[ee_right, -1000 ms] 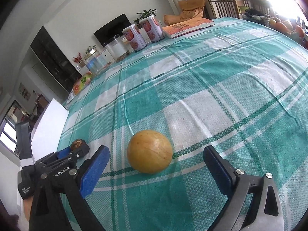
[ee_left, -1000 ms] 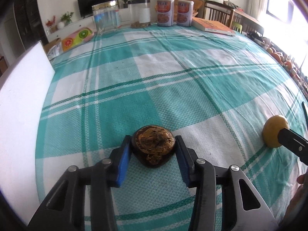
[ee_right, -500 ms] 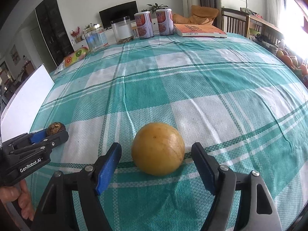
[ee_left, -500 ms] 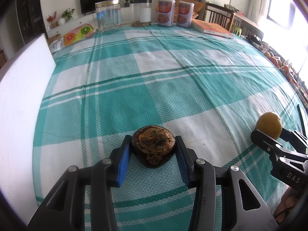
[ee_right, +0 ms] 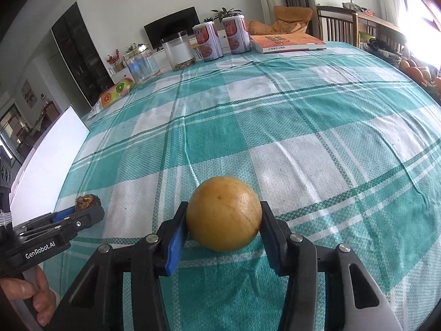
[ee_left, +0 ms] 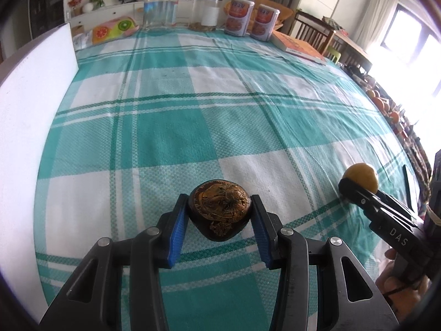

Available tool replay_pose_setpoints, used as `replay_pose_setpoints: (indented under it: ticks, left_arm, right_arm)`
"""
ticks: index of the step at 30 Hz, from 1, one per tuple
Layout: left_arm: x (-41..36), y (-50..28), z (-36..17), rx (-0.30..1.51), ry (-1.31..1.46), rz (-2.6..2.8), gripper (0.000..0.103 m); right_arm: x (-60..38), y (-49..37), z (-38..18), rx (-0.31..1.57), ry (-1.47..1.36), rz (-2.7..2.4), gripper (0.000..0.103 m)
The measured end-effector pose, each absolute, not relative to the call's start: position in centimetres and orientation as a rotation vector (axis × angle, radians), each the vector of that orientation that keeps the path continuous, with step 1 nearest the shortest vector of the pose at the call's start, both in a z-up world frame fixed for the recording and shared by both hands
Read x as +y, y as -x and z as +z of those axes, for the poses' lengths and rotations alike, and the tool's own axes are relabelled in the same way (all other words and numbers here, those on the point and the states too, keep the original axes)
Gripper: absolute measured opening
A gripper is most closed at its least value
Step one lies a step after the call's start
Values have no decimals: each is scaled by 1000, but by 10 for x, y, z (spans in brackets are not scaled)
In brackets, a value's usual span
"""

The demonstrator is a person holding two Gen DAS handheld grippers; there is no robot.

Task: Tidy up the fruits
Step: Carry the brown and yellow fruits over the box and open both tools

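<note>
Both wrist cameras sit close behind their fingers, angled down across the checked tablecloth (ee_left: pixel 220 127); each glimpses the other gripper; both share the far tins (ee_right: pixel 220 40).

- Table (ee_left: pixel 248 127): dark fruit (ee_left: pixel 219 209) at near edge, left; round fruit (ee_right: pixel 223 213) at near edge, right, well apart.
- Far edge, left to right: fruit-print bag (ee_left: pixel 113 29), two clear jars (ee_left: pixel 160 8), two cans (ee_left: pixel 238 16), book (ee_left: pixel 299 47) at far right corner.
- White board (ee_left: pixel 24 110) along left edge.
- More fruit (ee_left: pixel 381 104) along right edge.
</note>
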State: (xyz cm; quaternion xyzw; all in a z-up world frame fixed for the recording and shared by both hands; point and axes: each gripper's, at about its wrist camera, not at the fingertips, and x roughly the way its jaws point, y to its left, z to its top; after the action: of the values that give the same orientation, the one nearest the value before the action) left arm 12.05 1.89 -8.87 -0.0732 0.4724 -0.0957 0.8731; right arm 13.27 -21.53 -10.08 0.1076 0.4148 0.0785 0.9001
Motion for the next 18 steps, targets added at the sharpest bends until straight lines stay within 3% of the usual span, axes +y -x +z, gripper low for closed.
replay_pose_setpoints:
  ticks: [8, 18]
  left_arm:
    - [25, -89, -50, 967, 281, -320, 45]
    - [81, -10, 46, 835, 407, -442, 45]
  right_arm:
    - [-208, -126, -94, 828, -227, 222, 49]
    - [-185, -113, -79, 804, -167, 299, 49]
